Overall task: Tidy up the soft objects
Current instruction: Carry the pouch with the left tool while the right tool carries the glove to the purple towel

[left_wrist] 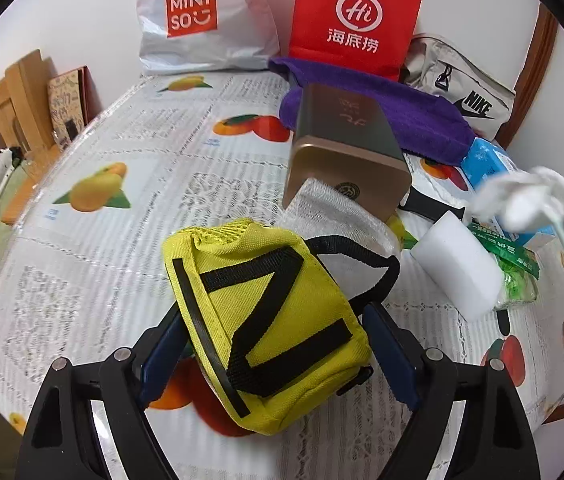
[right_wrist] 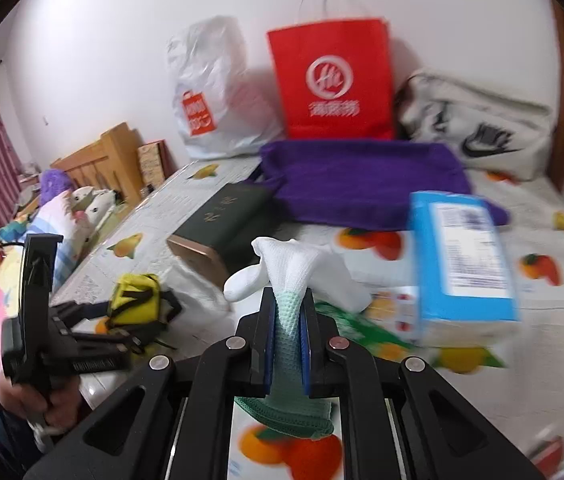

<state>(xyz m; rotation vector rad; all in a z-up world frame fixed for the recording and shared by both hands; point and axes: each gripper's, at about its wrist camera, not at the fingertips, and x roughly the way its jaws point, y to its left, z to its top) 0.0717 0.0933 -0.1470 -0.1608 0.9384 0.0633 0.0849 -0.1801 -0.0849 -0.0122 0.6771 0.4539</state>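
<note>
Gripping a white and mint knitted sock (right_wrist: 288,280), the right claw (right_wrist: 288,344) is clenched on its middle, holding it clear above the table (right_wrist: 542,340). The left claw (left_wrist: 278,344) straddles a yellow pouch (left_wrist: 266,320) with black straps; its blue pads stand just beside the pouch's flanks, and whether they actually press it cannot be told, so the hold is unconfirmed. The pouch rests on the fruit-print table cover. Just beyond it lie a grey-white cloth (left_wrist: 330,216), a white foam block (left_wrist: 458,264) and a green plastic packet (left_wrist: 518,268). Further out, a dark box with gold ends (left_wrist: 342,148) rests partly on the cloth, and a blue carton (right_wrist: 462,260) stands to the right. Behind these lies a folded purple towel (right_wrist: 362,180). At the wall stand three containers: a white Miniso bag (left_wrist: 202,20), a red paper bag (left_wrist: 354,16) and a beige Nike bag (right_wrist: 478,128); their contents are not visible. Judged from this layout, the task is at an early stage: one soft item is lifted, one is being addressed, and the cloth, foam block and towel remain loose.
</note>
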